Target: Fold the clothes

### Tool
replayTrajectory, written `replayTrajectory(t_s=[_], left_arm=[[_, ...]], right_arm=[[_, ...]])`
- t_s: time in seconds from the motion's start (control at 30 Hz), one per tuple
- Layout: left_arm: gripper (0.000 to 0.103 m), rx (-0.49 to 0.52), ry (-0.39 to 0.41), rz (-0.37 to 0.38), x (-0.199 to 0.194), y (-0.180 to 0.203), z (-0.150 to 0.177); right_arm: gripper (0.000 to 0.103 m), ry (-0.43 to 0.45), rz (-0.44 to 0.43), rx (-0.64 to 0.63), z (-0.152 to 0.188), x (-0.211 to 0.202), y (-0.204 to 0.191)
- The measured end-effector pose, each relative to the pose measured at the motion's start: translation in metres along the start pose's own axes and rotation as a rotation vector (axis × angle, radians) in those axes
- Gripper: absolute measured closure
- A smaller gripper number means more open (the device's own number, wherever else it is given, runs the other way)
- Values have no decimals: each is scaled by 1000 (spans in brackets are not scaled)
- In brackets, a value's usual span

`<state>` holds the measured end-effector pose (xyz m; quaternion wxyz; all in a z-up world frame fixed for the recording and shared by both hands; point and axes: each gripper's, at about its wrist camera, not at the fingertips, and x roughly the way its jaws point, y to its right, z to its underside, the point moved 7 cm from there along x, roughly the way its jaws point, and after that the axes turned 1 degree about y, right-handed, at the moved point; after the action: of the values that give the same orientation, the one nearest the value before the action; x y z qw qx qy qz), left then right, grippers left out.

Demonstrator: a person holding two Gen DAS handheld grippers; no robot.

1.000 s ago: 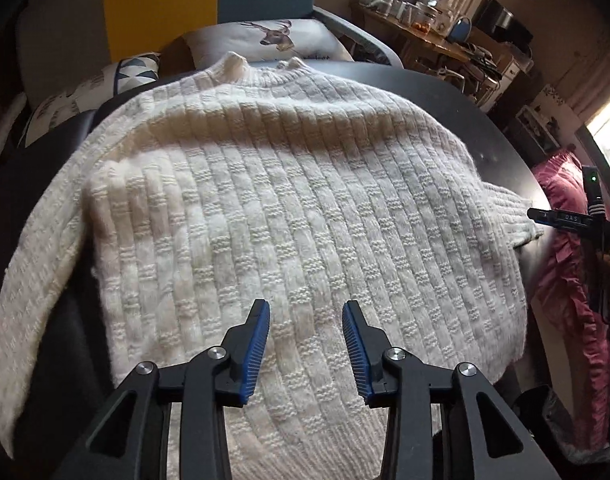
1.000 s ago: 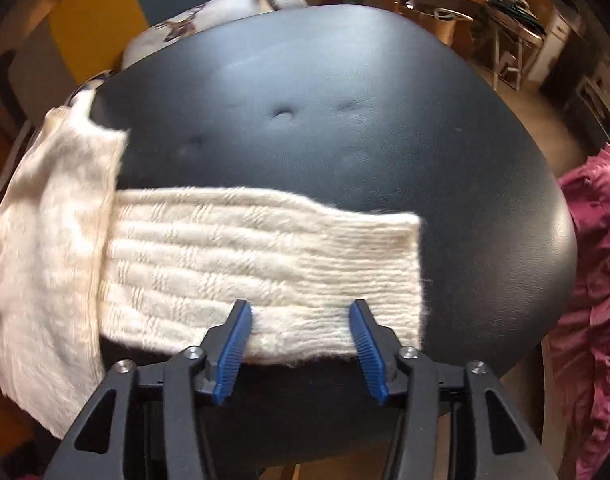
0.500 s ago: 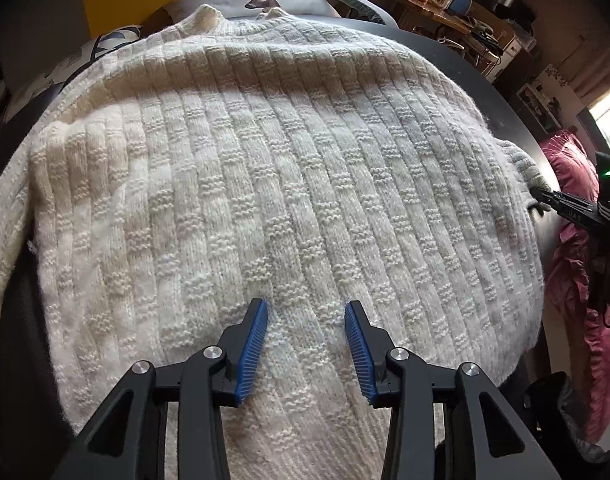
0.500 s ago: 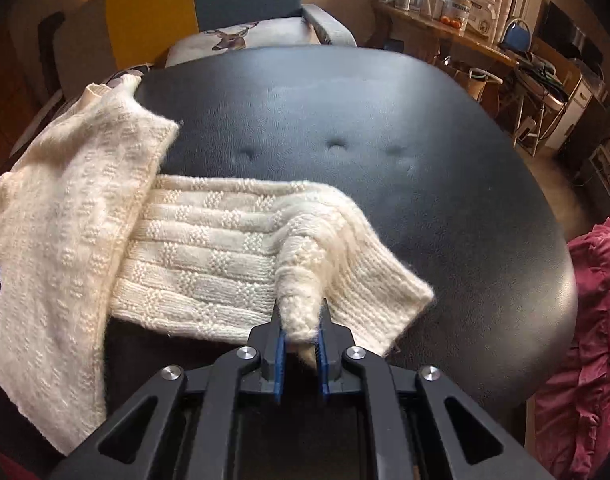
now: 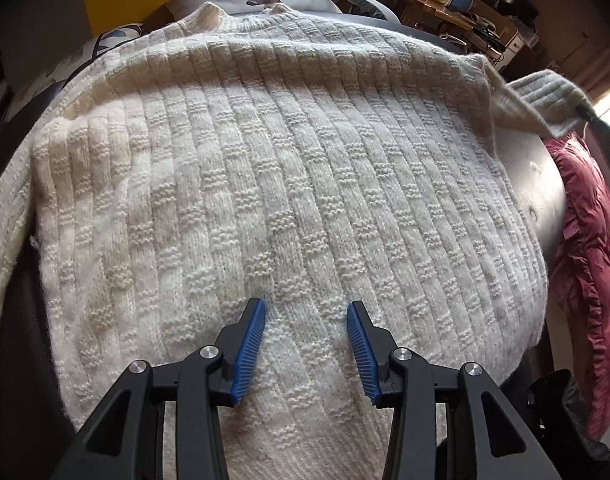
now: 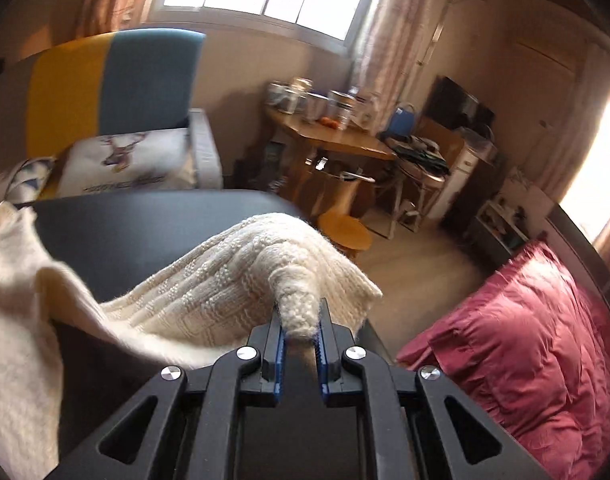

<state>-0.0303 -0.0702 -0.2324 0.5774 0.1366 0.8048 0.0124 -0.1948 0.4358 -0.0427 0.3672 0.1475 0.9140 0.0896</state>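
Observation:
A cream knitted sweater (image 5: 289,168) lies spread, collar at the far side, on a round black table (image 5: 541,184). My left gripper (image 5: 305,308) points steeply down over the lower middle of the sweater's body, jaws open, with flat knit between the blue pads; whether the tips touch it I cannot tell. My right gripper (image 6: 299,316) is shut on a bunched pinch of the sweater's sleeve (image 6: 241,280) near its cuff. The sleeve hangs lifted above the black table (image 6: 145,220). In the left wrist view the raised sleeve (image 5: 541,100) shows at the upper right.
A crimson quilt (image 6: 525,340) lies right of the table. Behind the table stands a yellow and blue chair (image 6: 105,80) with a deer cushion (image 6: 125,160). Farther back are a wooden table with jars (image 6: 337,136) and a round stool (image 6: 345,228).
The right gripper closed on the sleeve lying flat on the table and lifted it up, tilting toward the room. The left gripper sank closer to the sweater's body.

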Motion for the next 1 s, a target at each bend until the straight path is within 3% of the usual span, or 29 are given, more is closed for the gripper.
replayTrajectory(t_s=[0.23, 0.33, 0.47, 0.53, 0.6, 0.7, 0.77, 0.8, 0.9, 1.0], left_arm=[[58, 40, -48, 13, 1, 6, 2], [58, -9, -74, 102, -5, 4, -6], [56, -48, 32, 126, -25, -25, -68], [47, -64, 92, 131, -36, -41, -101], [43, -74, 140, 135, -45, -56, -150], [38, -94, 152, 202, -42, -53, -214], [35, -75, 138, 198, -25, -37, -252], [35, -54, 125, 184, -13, -29, -272], [35, -52, 67, 133, 21, -19, -305], [34, -77, -5, 91, 57, -14, -330]], right_arm=[[92, -214, -12, 74, 58, 65, 0], [87, -282, -40, 81, 84, 72, -7], [78, -246, -34, 158, 93, 62, 1], [76, -178, -44, 207, 82, 49, 7], [74, -137, -209, 277, 69, 39, -2], [70, -195, -549, 347, 58, 37, -40], [69, -254, -672, 350, 55, 42, -64], [68, -279, -700, 332, 53, 47, -76], [67, -315, -673, 212, 46, 60, -108], [58, -344, -646, 65, 42, 74, -142]])
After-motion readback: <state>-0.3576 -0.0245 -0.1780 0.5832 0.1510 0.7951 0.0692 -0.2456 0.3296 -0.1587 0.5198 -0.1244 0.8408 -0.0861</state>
